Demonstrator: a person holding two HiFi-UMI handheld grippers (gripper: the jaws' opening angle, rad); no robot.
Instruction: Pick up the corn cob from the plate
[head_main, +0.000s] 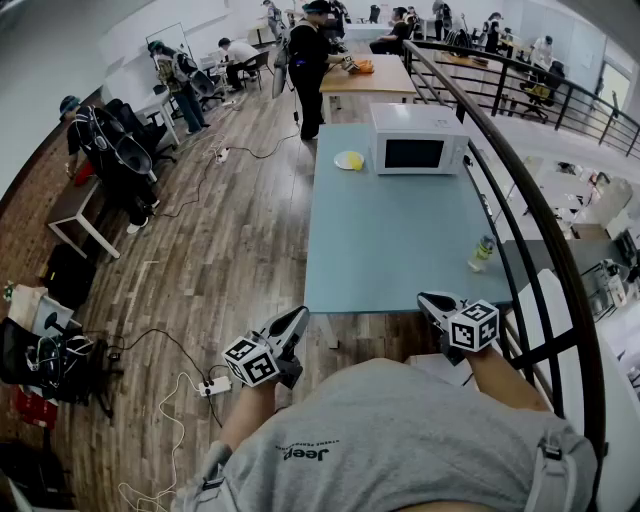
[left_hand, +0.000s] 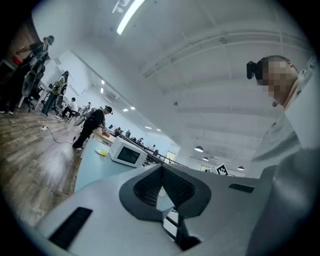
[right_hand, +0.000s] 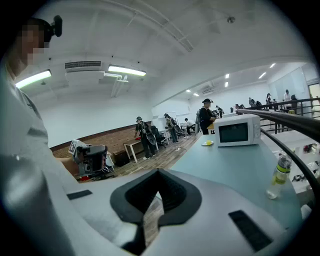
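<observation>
The corn cob is a small yellow shape on a white plate at the far end of the light blue table, left of the microwave. Both grippers hover by my body at the table's near edge, far from the plate. My left gripper is shut and empty, off the table's near left corner. My right gripper is shut and empty over the near right edge. The left gripper view shows its jaws meeting, with the plate far off. In the right gripper view the jaws are closed, with the plate distant.
A plastic bottle stands at the table's right edge, close to a dark railing. A person works at a wooden table behind the microwave. Cables and a power strip lie on the wooden floor at the left.
</observation>
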